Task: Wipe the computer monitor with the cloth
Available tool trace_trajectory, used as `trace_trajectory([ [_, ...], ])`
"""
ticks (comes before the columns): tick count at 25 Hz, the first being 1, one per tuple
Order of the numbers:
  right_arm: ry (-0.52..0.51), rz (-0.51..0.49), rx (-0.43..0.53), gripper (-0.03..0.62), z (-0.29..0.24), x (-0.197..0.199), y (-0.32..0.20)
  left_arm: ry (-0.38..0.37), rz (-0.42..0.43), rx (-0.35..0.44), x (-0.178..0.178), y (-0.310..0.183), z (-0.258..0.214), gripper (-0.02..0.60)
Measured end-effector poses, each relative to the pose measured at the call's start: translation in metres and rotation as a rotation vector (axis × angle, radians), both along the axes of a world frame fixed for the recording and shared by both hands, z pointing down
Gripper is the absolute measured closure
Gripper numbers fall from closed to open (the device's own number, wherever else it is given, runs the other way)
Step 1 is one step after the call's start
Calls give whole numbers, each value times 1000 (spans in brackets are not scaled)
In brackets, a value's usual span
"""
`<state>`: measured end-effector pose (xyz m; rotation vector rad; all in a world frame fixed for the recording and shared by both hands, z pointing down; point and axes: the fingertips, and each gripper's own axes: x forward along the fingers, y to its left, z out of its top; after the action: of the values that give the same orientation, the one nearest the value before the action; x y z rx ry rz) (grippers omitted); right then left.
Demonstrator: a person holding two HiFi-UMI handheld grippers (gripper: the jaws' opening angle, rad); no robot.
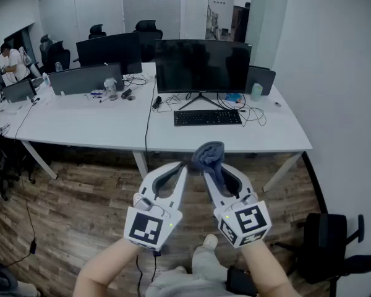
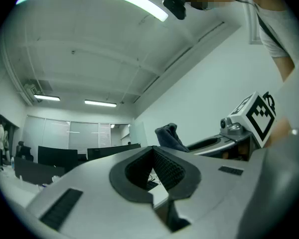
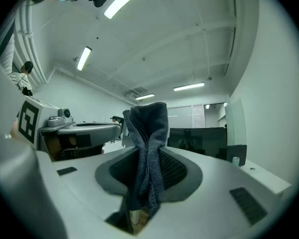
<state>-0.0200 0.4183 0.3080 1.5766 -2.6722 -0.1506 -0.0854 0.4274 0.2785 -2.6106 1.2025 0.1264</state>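
Note:
The black computer monitor (image 1: 201,65) stands on the white desk (image 1: 99,129), its screen dark, with a black keyboard (image 1: 207,117) in front of it. Both grippers hang over the wood floor, well short of the desk. My right gripper (image 1: 208,173) is shut on a grey-blue cloth (image 1: 209,155) that bunches up above its tips. In the right gripper view the cloth (image 3: 148,128) stands pinched between the pads of that gripper (image 3: 148,171), and the monitor (image 3: 197,138) shows behind. My left gripper (image 1: 183,167) (image 2: 153,171) is shut with nothing in it, close beside the right one.
More monitors (image 1: 108,51) and desk clutter fill the back left. A bottle (image 1: 256,91) stands right of the monitor, with cables around its foot. A black chair (image 1: 331,240) is at the lower right by the wall. A person (image 1: 12,60) sits far left.

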Motion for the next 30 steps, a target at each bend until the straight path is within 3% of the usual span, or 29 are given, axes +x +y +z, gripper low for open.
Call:
trace_trajectory([
  [3,11,-12,0,476,-2,-2,-7,4,-6,-14,1,-3,0,574],
  [11,57,-4,40,476,-12,-6,-29,112,-49,-25,-5,-28,0,574],
  [15,-12,-17,25,476,-11,-2,-39,80,-94,-27,-7,-47,6,572],
  [21,-15,5,-3,474,3,11,-62,67,-111,-8,2,-75,2,572],
  [30,-43,-40,-27,474,8,29,-121,87,-129,-34,30,-131,8,574],
])
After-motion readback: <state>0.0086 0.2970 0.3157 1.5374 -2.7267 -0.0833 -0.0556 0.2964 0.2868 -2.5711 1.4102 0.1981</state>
